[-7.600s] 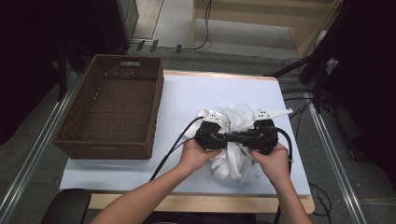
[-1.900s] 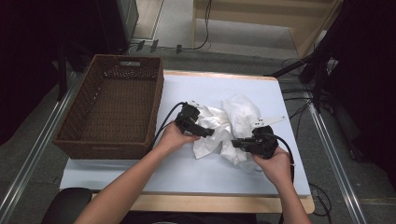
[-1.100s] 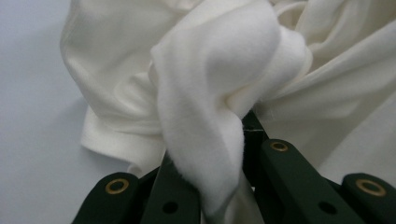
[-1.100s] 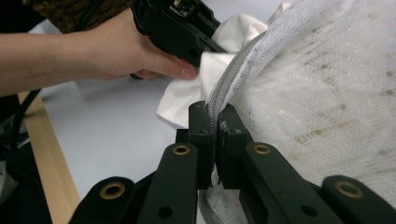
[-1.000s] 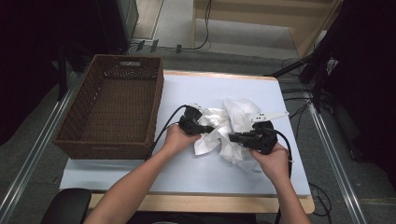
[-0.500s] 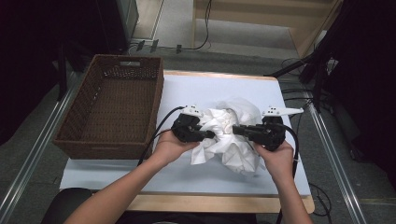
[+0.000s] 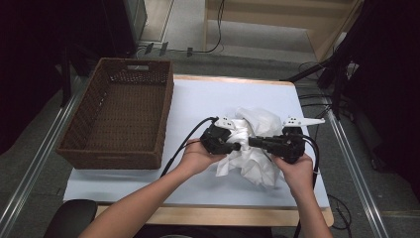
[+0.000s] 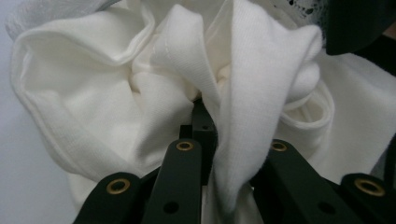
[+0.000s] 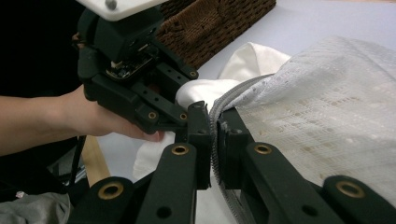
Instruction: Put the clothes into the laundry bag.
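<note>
In the high view a crumpled white garment sits right of centre on the pale table, bunched into soft folds. The left gripper and the right gripper point at each other across the bundle, their tips close together. A brown woven basket with upright walls stands well apart at the left. Compared with a second ago, the left gripper has drawn nearer the right one and the cloth looks more gathered between them. Bare table lies in front of the cloth and behind it; the right table edge is near the right hand.

In the left gripper view, the jaws are clenched on a thick ribbed fold of the smooth knit fabric.

In the right gripper view, the jaws pinch a corded hem of lacy, eyelet-textured cloth, with the left gripper just beside them.
</note>
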